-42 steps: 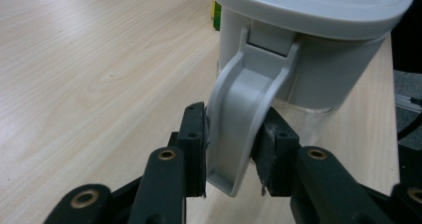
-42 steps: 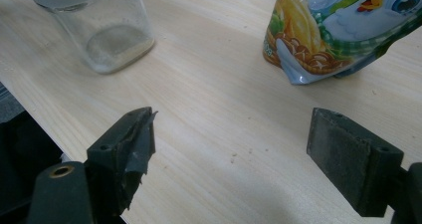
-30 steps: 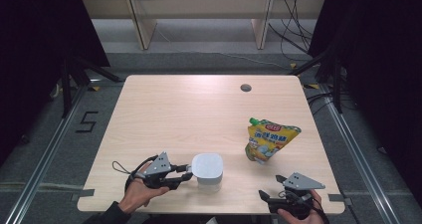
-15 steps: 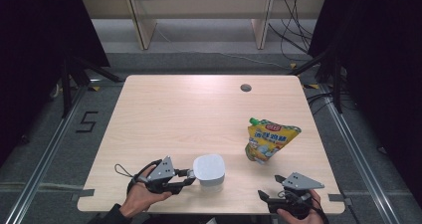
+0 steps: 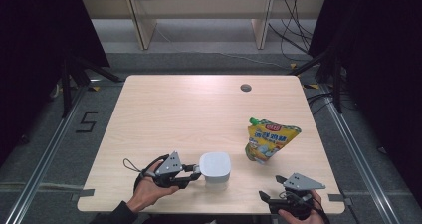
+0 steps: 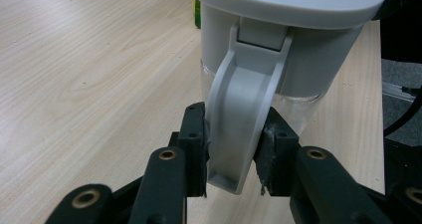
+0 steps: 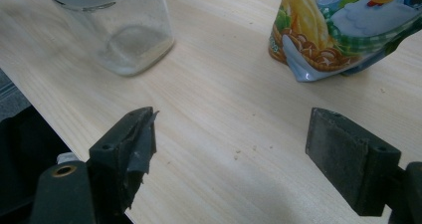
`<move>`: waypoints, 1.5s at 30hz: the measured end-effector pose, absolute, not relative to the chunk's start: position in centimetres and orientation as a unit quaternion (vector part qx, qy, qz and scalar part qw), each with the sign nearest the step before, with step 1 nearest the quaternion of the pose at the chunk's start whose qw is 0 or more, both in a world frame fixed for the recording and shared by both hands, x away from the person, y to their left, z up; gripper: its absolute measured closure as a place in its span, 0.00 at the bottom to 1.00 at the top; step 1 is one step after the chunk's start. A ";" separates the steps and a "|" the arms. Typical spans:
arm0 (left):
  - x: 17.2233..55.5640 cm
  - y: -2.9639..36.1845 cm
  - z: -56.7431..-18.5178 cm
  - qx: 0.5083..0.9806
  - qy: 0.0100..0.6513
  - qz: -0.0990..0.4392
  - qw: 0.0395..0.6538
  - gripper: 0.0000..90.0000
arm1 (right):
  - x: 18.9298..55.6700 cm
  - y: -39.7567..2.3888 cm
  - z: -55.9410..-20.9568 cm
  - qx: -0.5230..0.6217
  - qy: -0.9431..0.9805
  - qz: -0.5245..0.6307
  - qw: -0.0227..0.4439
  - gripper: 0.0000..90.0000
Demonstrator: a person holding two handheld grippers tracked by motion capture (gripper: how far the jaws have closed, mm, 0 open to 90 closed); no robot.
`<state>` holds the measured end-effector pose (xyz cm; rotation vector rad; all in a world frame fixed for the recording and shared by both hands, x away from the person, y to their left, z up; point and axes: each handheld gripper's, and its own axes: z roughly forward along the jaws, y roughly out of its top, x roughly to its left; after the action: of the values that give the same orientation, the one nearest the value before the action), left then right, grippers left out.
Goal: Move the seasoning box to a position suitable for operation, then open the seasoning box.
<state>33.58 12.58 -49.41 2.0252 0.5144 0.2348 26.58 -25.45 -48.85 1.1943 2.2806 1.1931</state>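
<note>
Apparently the step in hand was the grasp on the jar's handle. Left gripper [image 6: 231, 149] was clenched on the grey handle [image 6: 244, 109] of the lidded jar [image 5: 215, 169], both pads pressed against the handle's sides low down. The jar stood upright near the front edge of the table [image 5: 164, 109], clear body under a pale grey lid [image 6: 293, 2], some pale residue at the bottom as seen from the right gripper view.

Right gripper [image 5: 271, 200] rested to the jar's right at the front edge, jaws standing wide apart with nothing between them, only bare wood underneath. The snack pouch [image 5: 268, 140] lay behind and to the right of the jar, well apart from it, green cap pointing away from the person.

Judgement: hold looked secured, jar not yet lifted. Next move would call for a steady lift or drag by the handle, keeping the jar upright; the grip sat low on the handle, so tilt was the risk. The free right gripper seemed placed to go for the pouch or steady the lid.
</note>
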 end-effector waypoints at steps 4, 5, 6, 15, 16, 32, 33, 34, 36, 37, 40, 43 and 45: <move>33.5 12.5 -49.4 0.833 0.225 0.104 0.495 0.75 | 26.7 -25.5 -48.9 0.401 0.802 0.413 0.160 0.23; 33.5 12.5 -49.4 0.835 0.220 0.106 0.493 0.75 | 26.6 -25.5 -48.9 0.407 0.798 0.414 0.162 0.23; 33.5 12.5 -49.4 0.834 0.224 0.104 0.494 0.75 | 26.6 -25.4 -48.8 0.414 0.799 0.412 0.147 0.23; 32.9 12.5 -49.0 0.836 0.223 0.106 0.491 0.55 | 26.7 -25.6 -48.9 0.406 0.800 0.413 0.157 0.23; 32.6 12.5 -49.0 0.833 0.229 0.110 0.492 0.51 | 26.8 -25.8 -48.8 0.400 0.803 0.411 0.165 0.23; 31.0 14.3 -45.8 0.816 0.231 0.097 0.521 0.65 | 26.4 -25.1 -48.6 0.409 0.791 0.423 0.167 0.18; 31.0 14.3 -45.8 0.816 0.231 0.097 0.521 0.71 | 26.4 -25.1 -48.6 0.409 0.788 0.430 0.164 0.18; 31.2 14.6 -45.5 0.815 0.222 0.105 0.526 0.77 | 26.4 -25.1 -48.6 0.408 0.788 0.429 0.167 0.18; 31.3 14.7 -45.3 0.808 0.224 0.099 0.535 0.86 | 26.4 -25.1 -48.6 0.410 0.788 0.428 0.166 0.19; 31.3 14.6 -45.2 0.805 0.226 0.097 0.540 0.89 | 26.3 -25.1 -48.6 0.418 0.786 0.427 0.159 0.20; 31.6 14.0 -44.9 0.801 0.227 0.097 0.546 0.98 | 26.7 -25.3 -48.7 0.401 0.791 0.430 0.170 0.23; 32.0 13.6 -44.8 0.802 0.219 0.099 0.547 0.99 | 26.6 -25.0 -48.8 0.408 0.792 0.424 0.165 0.28; 32.2 13.5 -44.6 0.802 0.220 0.101 0.547 0.99 | 26.6 -25.1 -48.7 0.403 0.791 0.427 0.171 0.29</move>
<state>32.17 13.51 -44.63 1.9003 0.5210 0.2387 26.63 -25.05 -48.74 1.1442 2.2456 1.2133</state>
